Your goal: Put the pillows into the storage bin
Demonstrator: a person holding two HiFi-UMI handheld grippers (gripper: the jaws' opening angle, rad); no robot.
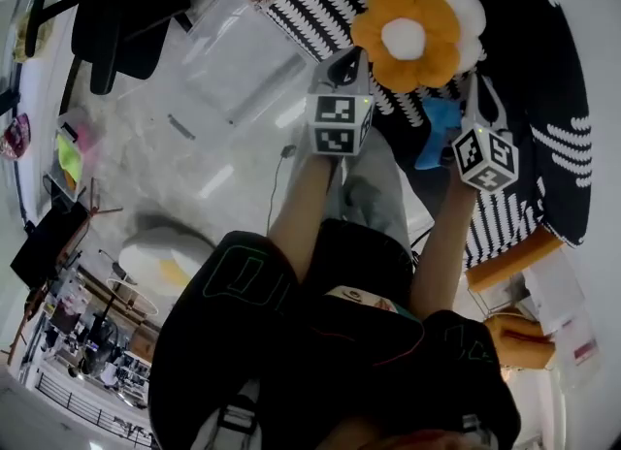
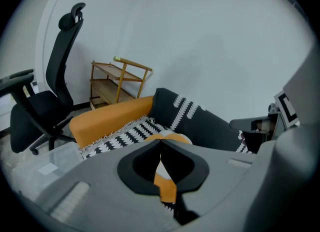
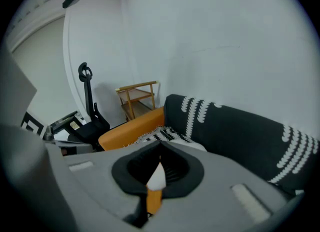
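We hold the left gripper [image 1: 343,62] and right gripper [image 1: 474,87], both shut and empty, near the pillow's [image 1: 415,33] two sides, probably to flank it for the bin [image 1: 209,29].

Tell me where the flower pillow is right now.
In the head view it's top centre-right: the flower pillow lies on the black-and-white throw, just beyond the left gripper and right gripper, above a blue item.
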